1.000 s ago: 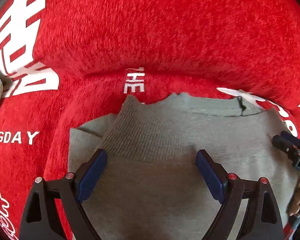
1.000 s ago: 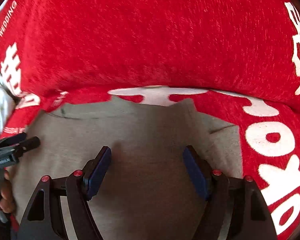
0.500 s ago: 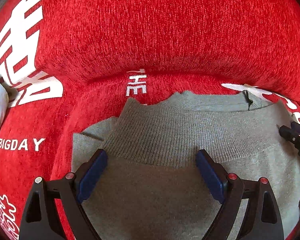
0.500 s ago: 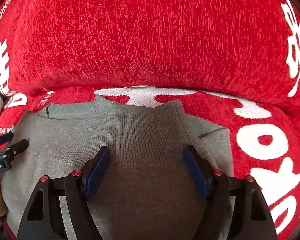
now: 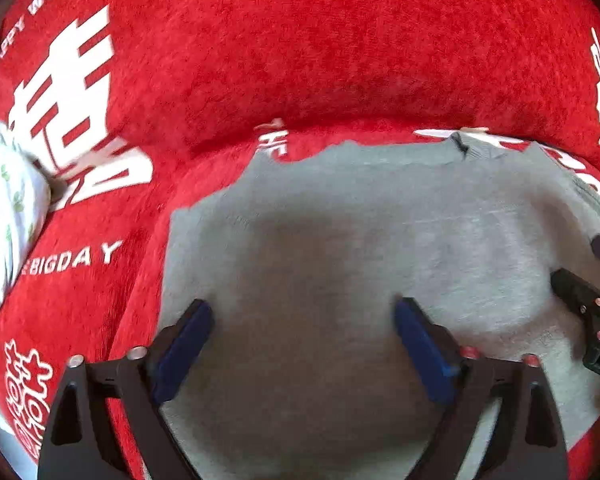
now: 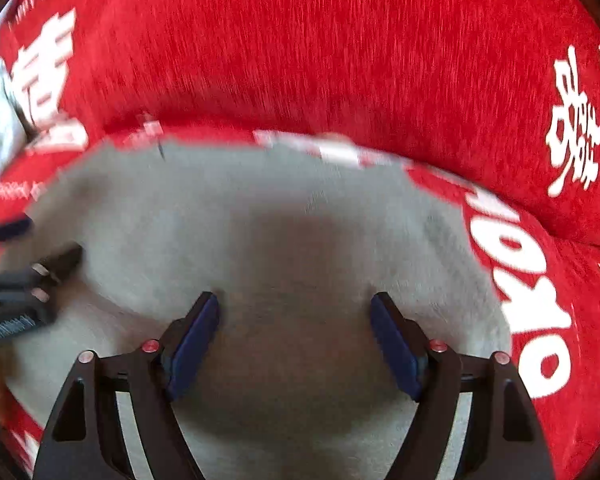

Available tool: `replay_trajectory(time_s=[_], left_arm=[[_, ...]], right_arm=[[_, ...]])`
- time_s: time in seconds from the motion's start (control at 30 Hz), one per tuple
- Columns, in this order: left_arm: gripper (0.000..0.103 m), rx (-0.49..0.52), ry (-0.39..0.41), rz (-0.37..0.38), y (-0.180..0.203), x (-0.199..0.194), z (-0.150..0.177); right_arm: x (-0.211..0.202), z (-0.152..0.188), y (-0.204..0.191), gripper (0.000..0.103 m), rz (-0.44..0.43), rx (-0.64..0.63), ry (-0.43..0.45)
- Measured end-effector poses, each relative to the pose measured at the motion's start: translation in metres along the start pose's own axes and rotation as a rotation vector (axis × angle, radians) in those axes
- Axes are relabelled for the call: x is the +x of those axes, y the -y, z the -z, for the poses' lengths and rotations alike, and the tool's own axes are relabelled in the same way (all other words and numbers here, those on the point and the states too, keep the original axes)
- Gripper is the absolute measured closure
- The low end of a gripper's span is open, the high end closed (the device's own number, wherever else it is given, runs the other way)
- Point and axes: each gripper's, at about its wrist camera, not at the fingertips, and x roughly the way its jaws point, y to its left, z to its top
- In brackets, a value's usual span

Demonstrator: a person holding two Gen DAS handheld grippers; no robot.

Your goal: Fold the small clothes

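Left wrist: left gripper (image 5: 302,312) angled down, jaws wide

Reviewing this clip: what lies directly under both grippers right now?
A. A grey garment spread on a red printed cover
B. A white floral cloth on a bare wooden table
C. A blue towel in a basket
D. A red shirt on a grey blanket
A: the grey garment lies on the red printed cover, under the open left gripper and right gripper.
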Motion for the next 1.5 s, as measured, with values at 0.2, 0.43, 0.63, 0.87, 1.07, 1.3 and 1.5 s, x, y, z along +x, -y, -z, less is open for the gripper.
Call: replay_trajectory(time_s=[0.2,0.43,0.63,0.87,1.07,1.3,1.5], left_arm=[[0.003,-0.113,0.009,-0.007,-0.031,-0.027,0.016],[0.003,-0.044,0.063,0.023,0.007,-0.054,0.065],[0.002,-0.092,0.034,0.05,-0.016,-0.06,0.095],[0.002,-0.275,0.009,0.039,-0.08,-0.067,0.114],[0.026,-0.34,-0.03,0.126,-0.083,-0.051,0.11],[0.08,-0.323,-0.026,0.232,-0.089,-0.064,0.111],[0.079,-0.32,-0.035,0.259,-0.093,-0.054,0.112]], right_arm=[[-0.036,0.014,0.027,0.02,-0.002,0.129,0.051],[-0.058,0.056,-0.015,0.02,-0.07,0.036,0.083],[-0.063,0.097,0.012,0.02,-0.046,0.071,0.064],[-0.084,0.119,0.101,0.019,-0.039,0.372,0.103],[-0.065,0.111,0.106,0.074,-0.137,0.363,0.058],[-0.098,0.129,0.104,0.087,-0.232,0.382,0.123],[-0.086,0.135,0.104,0.084,-0.217,0.369,0.094]])
